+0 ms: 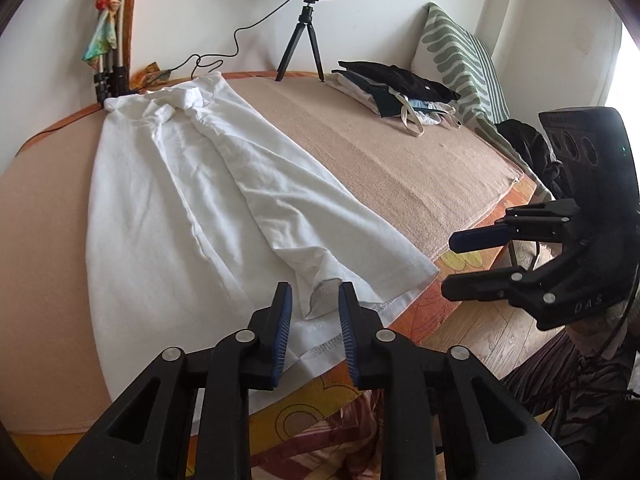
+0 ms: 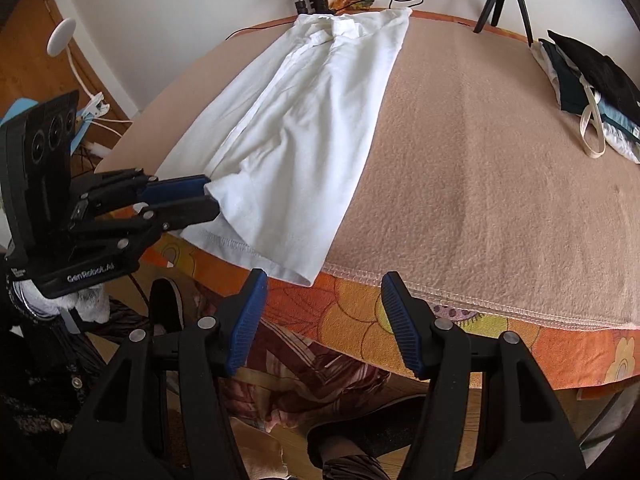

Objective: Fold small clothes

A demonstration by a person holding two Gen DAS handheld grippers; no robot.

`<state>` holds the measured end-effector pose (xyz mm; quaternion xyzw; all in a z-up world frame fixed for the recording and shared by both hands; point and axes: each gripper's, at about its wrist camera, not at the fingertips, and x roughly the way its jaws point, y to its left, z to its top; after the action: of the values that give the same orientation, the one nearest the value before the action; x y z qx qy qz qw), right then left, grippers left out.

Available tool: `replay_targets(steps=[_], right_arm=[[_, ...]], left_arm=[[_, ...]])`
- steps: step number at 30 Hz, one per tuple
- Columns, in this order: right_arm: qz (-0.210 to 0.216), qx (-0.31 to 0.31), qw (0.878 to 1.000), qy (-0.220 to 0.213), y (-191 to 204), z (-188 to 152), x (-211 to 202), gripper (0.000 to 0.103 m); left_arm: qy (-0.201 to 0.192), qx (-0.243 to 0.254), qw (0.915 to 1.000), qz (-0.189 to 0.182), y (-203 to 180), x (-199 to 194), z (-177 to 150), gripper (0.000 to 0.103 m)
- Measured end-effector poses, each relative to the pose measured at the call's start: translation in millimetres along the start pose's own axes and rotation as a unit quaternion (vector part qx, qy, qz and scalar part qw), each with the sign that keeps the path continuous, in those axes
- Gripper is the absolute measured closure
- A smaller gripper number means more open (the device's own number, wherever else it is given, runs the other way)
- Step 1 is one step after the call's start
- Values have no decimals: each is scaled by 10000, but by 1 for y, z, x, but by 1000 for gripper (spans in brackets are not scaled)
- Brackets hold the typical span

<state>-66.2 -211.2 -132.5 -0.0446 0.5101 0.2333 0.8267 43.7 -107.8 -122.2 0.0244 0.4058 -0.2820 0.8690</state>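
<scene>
- Left wrist view: white garment (image 1: 192, 184) lies lengthwise on the beige blanket (image 1: 400, 152); left gripper (image 1: 315, 312), jaws narrowly parted, straddles its near hem.
- Right wrist view: right gripper (image 2: 322, 312) gapes wide, empty, beside the garment's hem corner.

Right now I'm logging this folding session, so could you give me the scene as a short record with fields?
garment: long white cotton shirt, sides folded inward, lying lengthwise on the tan fleece blanket
left claw: open, fingers straddling the shirt's near hem
right claw: open, off the blanket's near edge, holding nothing
finished pile: folded dark and light clothes, far right
backdrop: ring light on a black tripod, green patterned cushion
</scene>
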Motion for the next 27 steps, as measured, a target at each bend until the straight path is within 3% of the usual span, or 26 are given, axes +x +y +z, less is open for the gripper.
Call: replay_targets(steps=[3, 5, 6, 7, 9, 10, 14, 17, 21, 24, 27], right_arm=[[-399, -347, 9986, 11, 10, -3, 7, 43], [-406, -462, 9981, 49, 14, -2, 12, 46], [-462, -545, 9974, 36, 17, -2, 14, 56], [-553, -648, 9963, 51, 20, -1, 17, 77], [-621, -739, 9953, 73, 22, 0, 21, 96], [-579, -733, 9956, 46, 23, 1, 19, 100], [-743, -881, 9929, -282, 29, 2, 2, 101], [-863, -899, 9921, -109, 27, -1, 9, 101], [-1010, -1031, 9895, 9, 28, -7, 14, 101], [-770, -935, 9926, 92, 22, -7, 10, 101], [-531, -770, 9955, -125, 18, -5, -6, 101]], left_arm=[[-23, 75, 9999, 89, -1, 3, -1, 99], [-58, -17, 10000, 76, 2, 4, 0, 101], [-83, -92, 9999, 69, 3, 3, 1, 102], [-124, -148, 9998, 48, 4, 0, 1, 102], [-229, -154, 9996, 57, 3, -7, 2, 103], [-268, -161, 9995, 55, 2, -12, 2, 103], [-468, -129, 9988, 29, 0, -29, -2, 103], [-142, -77, 9998, 111, 2, -18, -17, 103], [2, -126, 9998, 122, 4, -14, -29, 103], [-88, -15, 9999, 141, 1, -23, -27, 103], [-175, 64, 9998, 98, 1, -36, -24, 100]])
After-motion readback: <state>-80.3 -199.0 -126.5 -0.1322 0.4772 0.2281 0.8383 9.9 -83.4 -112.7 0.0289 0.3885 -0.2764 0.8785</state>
